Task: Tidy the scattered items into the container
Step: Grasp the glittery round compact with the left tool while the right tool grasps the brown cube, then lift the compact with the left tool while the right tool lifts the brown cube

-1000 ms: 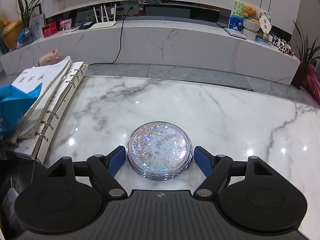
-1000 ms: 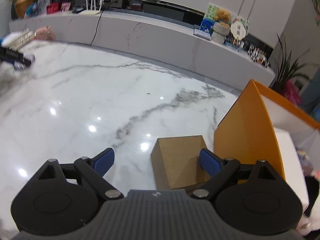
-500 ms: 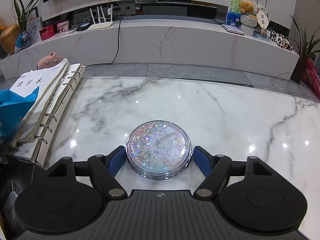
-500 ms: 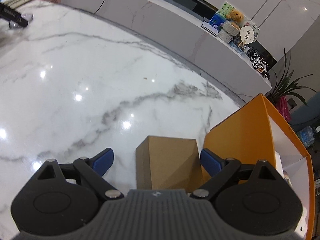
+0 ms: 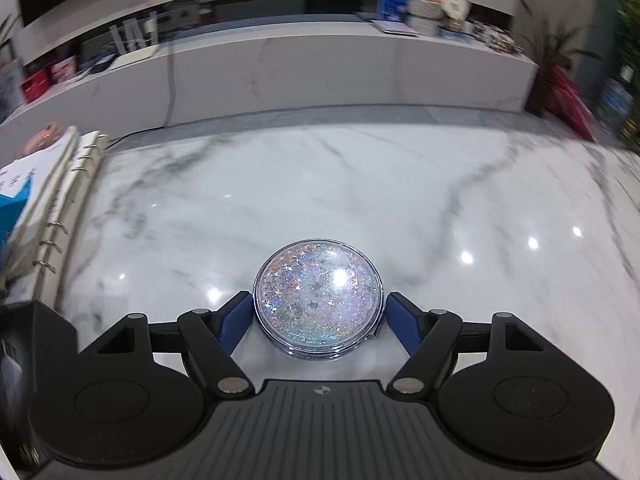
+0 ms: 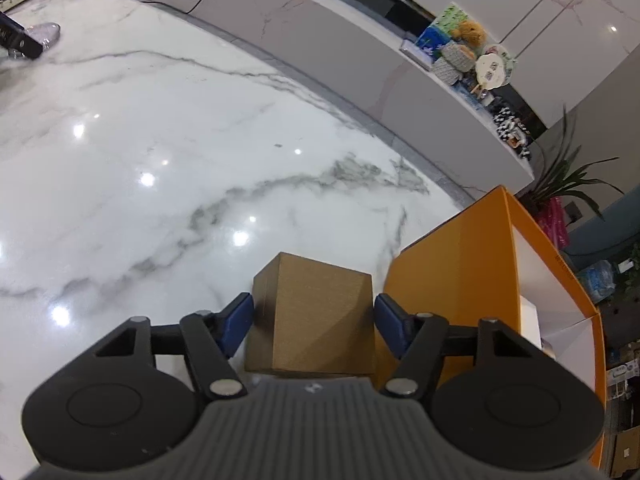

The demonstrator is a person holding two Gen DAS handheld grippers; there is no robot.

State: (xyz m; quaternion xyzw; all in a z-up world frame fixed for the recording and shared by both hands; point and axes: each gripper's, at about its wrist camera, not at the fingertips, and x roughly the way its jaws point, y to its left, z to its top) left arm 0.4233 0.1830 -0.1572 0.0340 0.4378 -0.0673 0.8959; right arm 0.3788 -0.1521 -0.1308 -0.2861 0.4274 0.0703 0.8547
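Note:
A round compact with a glittery star lid sits between the blue pads of my left gripper, which is shut on its rim just above the marble table. In the right wrist view, a brown cardboard box lies between the fingers of my right gripper. Its jaws are closing, and both pads meet the box's sides. The orange container with a white inside stands directly to the right of the box, almost touching it.
A stack of ring binders and papers with a blue sheet lies along the table's left edge. A black box sits near my left gripper. Beyond the table runs a low marble bench with ornaments and a potted plant.
The right jaws have closed from wide open onto the cardboard box. The left gripper has shifted sideways over the table, and the compact has stayed between its pads.

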